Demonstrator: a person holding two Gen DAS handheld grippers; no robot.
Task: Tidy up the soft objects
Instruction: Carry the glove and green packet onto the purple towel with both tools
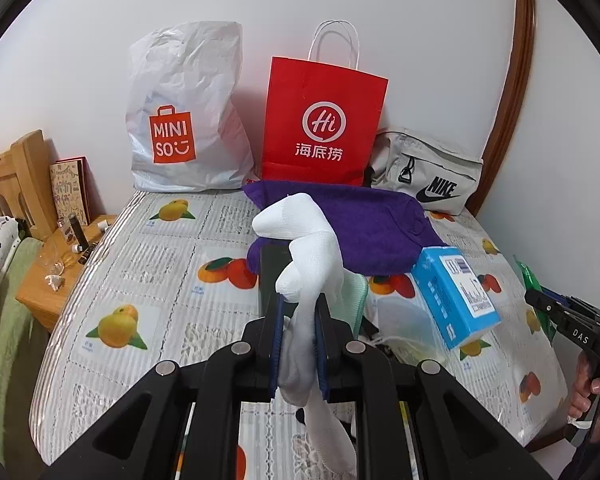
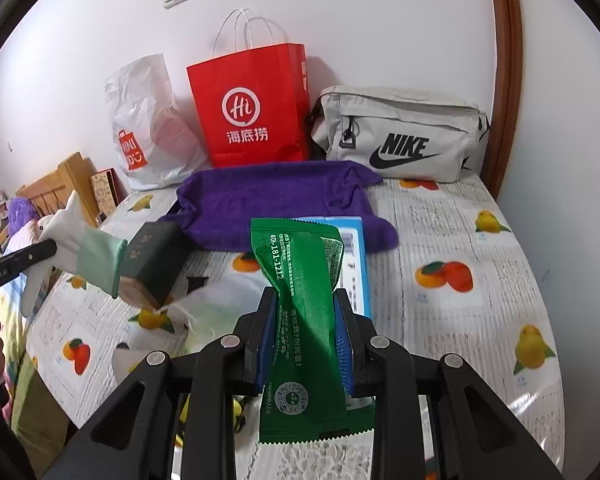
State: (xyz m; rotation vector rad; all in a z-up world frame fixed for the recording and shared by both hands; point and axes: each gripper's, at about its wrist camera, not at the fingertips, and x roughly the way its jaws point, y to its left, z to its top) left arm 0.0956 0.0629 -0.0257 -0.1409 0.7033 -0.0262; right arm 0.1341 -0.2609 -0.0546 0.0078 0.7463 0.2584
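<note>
Nearest the left wrist lens, the left gripper (image 1: 299, 312) is clenched on a limp white knitted sock with a mint-green cuff (image 1: 300, 240). Its long axis runs from 6 o'clock, where one end hangs below the jaws, up to 12 o'clock, where the rest bunches in soft folds above the pads. In the right wrist view the right gripper (image 2: 305, 312) grasps a crinkly green foil sachet with a serrated edge (image 2: 300, 304), twisted at the waist where the blue pads pinch it, its long axis likewise 6 to 12. Both things hang clear of the glossy fruit-printed tablecloth (image 1: 148, 264).

My reading is that the coming move turns on where each held thing goes. Straight ahead at 12 o'clock of both grippers lies a fuzzy purple towel (image 2: 276, 196), flat and rumpled, its long axis 9 to 3. The sock already overlaps it in the left view, so the left hand looks the nearer. Between grippers and towel sit a rigid blue cardboard box (image 1: 456, 296) and a dark green rectangular box (image 2: 156, 260), hard-edged things to steer round.

Farthest, against the wall, stand a crumpled white plastic shopping bag (image 1: 184, 108), a stiff red paper bag with cord handles (image 1: 324, 120) and a grey fabric pouch (image 1: 428, 176).
</note>
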